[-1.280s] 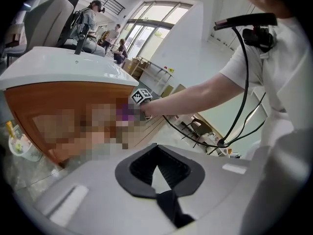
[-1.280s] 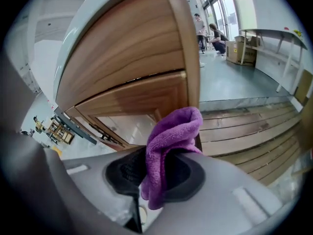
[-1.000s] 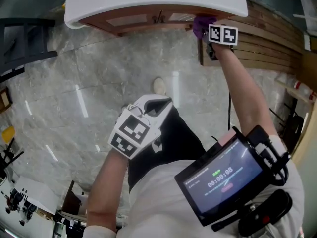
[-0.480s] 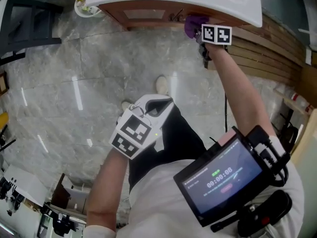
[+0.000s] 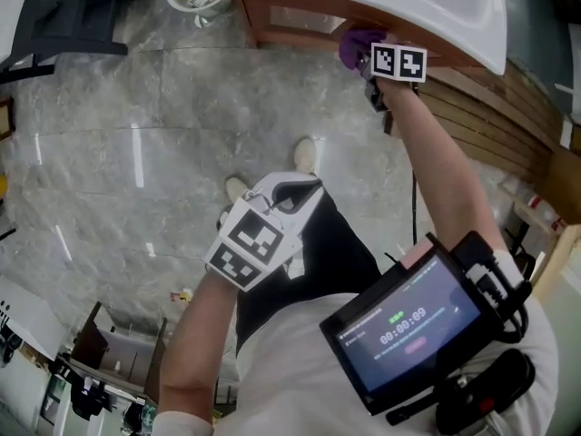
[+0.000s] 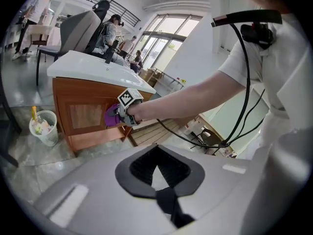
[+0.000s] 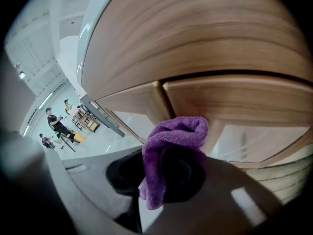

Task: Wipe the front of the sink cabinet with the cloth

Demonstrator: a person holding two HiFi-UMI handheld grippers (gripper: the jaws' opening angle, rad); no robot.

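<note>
"Cloth (image 7: 173, 131) first: where is it?"

"In my right gripper (image 7: 164, 177). The jaws are closed on a bunched fold of it. The purple wad is pressed against the front of the sink cabinet (image 7: 220, 97), high up, just under the white basin (image 5: 427, 3) and beside the seam between 2 door panels."

"Which step is that?"

"I judge the wipe is under way, on the upper band of the front. Next I'd need to drag the wad sideways and down across the panels. That means holding it pressed flat and steering clear of the basin's overhang."

"And the other side?"

"My left gripper (image 6: 157, 165) hangs in front of my body, well apart from the cabinet, with its jaws together on nothing."

"Surfaces?"

"The cloth is soft, nubbly towelling, thick enough to cushion the pads. The cabinet is smooth wood grain with framed, paler inset panels. The basin is glossy and rounded, and the floor (image 5: 136, 134) is polished grey marble."
</note>
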